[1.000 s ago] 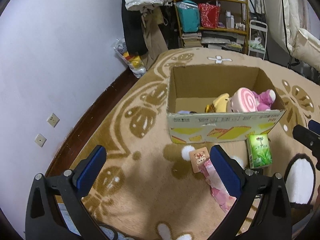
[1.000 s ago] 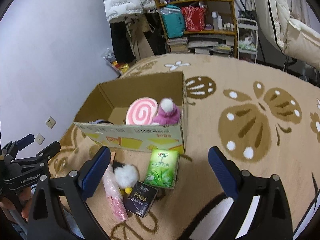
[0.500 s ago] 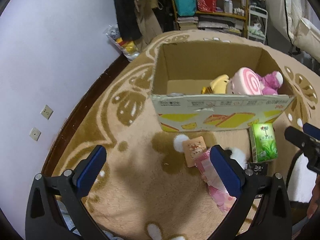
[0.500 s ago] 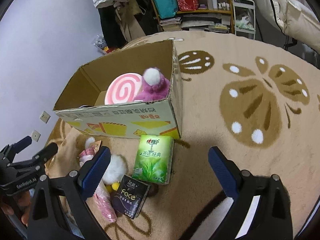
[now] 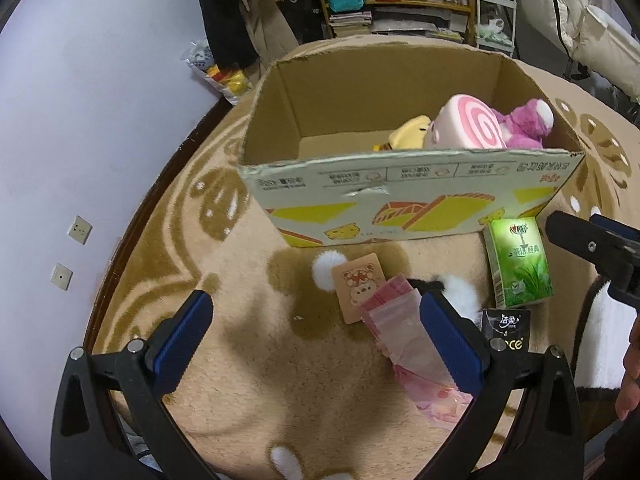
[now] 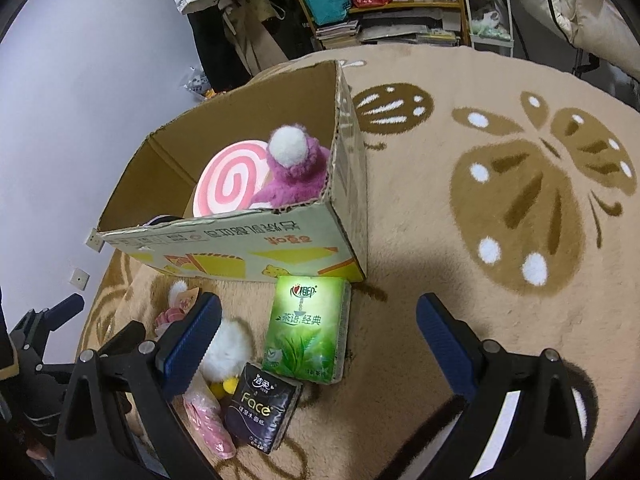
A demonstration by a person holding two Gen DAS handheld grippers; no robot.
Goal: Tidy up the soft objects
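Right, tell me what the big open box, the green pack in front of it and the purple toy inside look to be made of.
Big open box: corrugated cardboard, matte brown inside, printed outside; its torn top edge shows fluting.
Green rectangular pack: probably tissues in thin glossy plastic film, which catches glare.
Purple toy: fuzzy plush fabric with a white fluffy patch, apparently stuffed.

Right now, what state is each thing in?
Left tongs: open, empty.
Right tongs: open, empty.
Cardboard box: open-topped, holding plush toys.
Green tissue pack: on rug, outside box.
Black tissue pack: on rug.
White plush: on rug.
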